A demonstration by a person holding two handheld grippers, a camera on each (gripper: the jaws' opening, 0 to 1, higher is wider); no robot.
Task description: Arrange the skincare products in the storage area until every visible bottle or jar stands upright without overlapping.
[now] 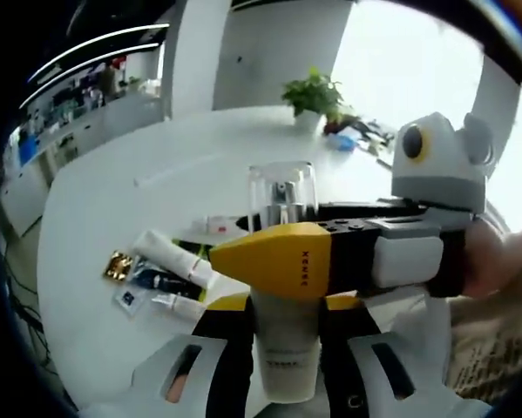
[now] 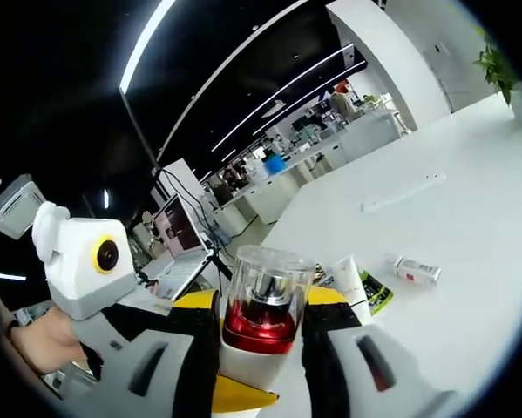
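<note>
The left gripper (image 1: 282, 366) is clamped on the cream body of a pump bottle (image 1: 284, 348), held upright above the white desk (image 1: 112, 209). The right gripper (image 2: 261, 348) pinches the same bottle near its red collar. Tubes (image 1: 175, 257) and sachets lie mid-desk, well apart from the edges.

My left gripper (image 1: 285, 348) clamps the cream bottle (image 1: 284, 348) while my right gripper (image 1: 278, 261) grips it higher, tubes (image 1: 175, 257) lying beyond.

Cream bottle (image 1: 286, 353) — clear cap; red collar; white table (image 1: 138, 218).
</note>
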